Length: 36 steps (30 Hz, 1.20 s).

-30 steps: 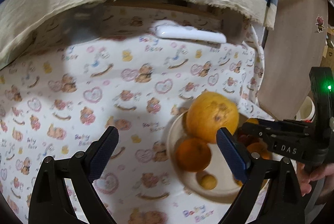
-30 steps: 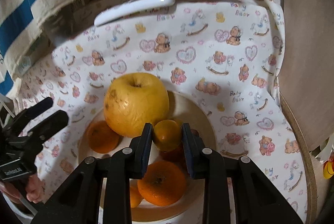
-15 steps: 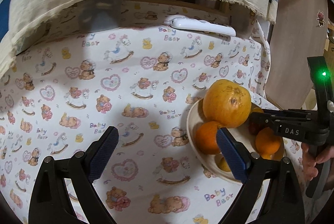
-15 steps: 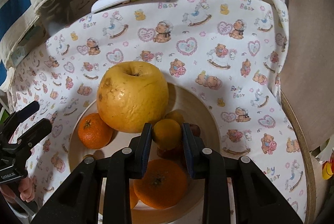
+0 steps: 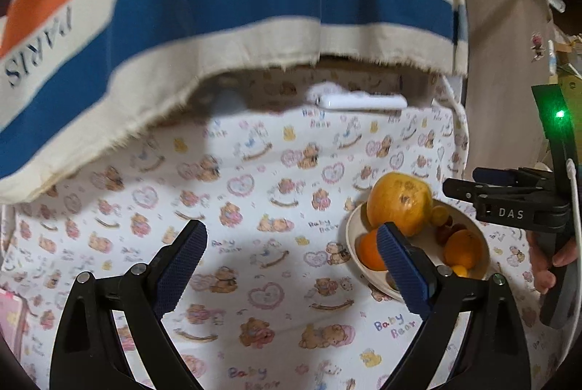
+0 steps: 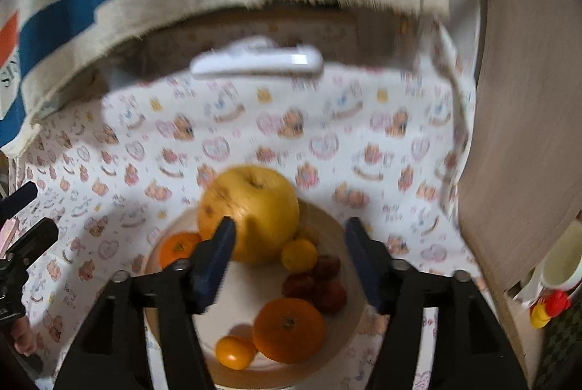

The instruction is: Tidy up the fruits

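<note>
Spreading its jaws over the bowl (image 6: pixel 349 346), the right gripper (image 6: pixel 287 237) has nothing pressed between its pads; a small yellow fruit (image 6: pixel 299 254) lies in the gap, against the big yellow apple (image 6: pixel 254 208). Two oranges (image 6: pixel 288 330), dark red fruits (image 6: pixel 320 284) and another small yellow one share the bowl, which sits toward the table's right edge on the bear-print cloth (image 5: pixel 254 208). The left gripper (image 5: pixel 291 237) hangs wide open and empty beside the bowl.

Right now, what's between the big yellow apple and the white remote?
Nothing but bare teddy-bear tablecloth. The right wrist view shows it best: the big yellow apple sits in the bowl, the white remote lies farther back, and only printed cloth runs between.
</note>
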Available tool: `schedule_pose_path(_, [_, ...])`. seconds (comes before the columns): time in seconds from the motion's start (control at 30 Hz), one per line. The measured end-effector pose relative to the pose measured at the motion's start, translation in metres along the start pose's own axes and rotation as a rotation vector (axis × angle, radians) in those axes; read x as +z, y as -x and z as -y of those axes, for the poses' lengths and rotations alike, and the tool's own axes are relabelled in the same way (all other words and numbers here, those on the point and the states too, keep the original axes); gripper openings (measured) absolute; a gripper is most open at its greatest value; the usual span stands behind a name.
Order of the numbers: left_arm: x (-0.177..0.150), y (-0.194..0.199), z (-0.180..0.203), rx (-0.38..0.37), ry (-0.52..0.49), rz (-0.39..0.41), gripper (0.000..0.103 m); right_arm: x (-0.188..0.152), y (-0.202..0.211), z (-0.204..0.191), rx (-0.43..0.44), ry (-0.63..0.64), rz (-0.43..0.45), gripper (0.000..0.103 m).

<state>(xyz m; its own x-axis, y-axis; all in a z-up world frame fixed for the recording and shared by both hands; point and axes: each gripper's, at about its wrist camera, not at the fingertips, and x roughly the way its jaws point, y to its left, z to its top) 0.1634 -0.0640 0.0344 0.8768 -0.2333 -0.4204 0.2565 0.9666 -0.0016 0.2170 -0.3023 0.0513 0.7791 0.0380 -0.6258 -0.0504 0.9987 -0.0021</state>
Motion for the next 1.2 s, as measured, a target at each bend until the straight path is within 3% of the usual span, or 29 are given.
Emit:
schedule_pose_path(0.07, [0.000, 0.012, -0.002, 0.001, 0.006, 0.026, 0.094, 0.000, 0.012, -0.008, 0.010, 0.019, 0.053, 0.072])
schedule_pose_path(0.17, [-0.002, 0.027, -0.007, -0.002, 0.031, 0.061, 0.094, -0.004, 0.027, -0.021, 0.033, 0.032, 0.111, 0.086])
schedule_pose_path(0.27, [-0.005, 0.036, -0.011, 0.001, 0.047, 0.092, 0.102, -0.012, 0.044, -0.032, 0.055, 0.059, 0.165, 0.086])
schedule_pose_path(0.37, [-0.010, 0.040, -0.014, 0.012, 0.047, 0.116, 0.102, -0.022, 0.057, -0.038, 0.032, 0.075, 0.203, 0.088])
schedule_pose_path(0.47, [-0.015, 0.042, -0.016, 0.016, 0.045, 0.137, 0.103, -0.032, 0.068, -0.038, 0.006, 0.059, 0.261, 0.103])
schedule_pose_path(0.6, [-0.021, 0.041, -0.013, 0.020, 0.024, 0.154, 0.103, -0.042, 0.077, -0.034, -0.021, 0.026, 0.361, 0.102])
schedule_pose_path(0.77, [-0.027, 0.039, -0.004, 0.040, -0.022, 0.151, 0.103, -0.048, 0.073, -0.031, 0.007, 0.007, 0.360, 0.103])
schedule_pose_path(1.0, [-0.027, 0.030, -0.014, 0.052, 0.036, 0.104, 0.103, -0.054, 0.069, -0.035, -0.001, 0.040, 0.352, 0.102])
schedule_pose_path(1.2, [-0.028, 0.031, -0.015, 0.095, 0.042, 0.109, 0.103, -0.053, 0.061, -0.026, -0.023, -0.015, 0.314, 0.102])
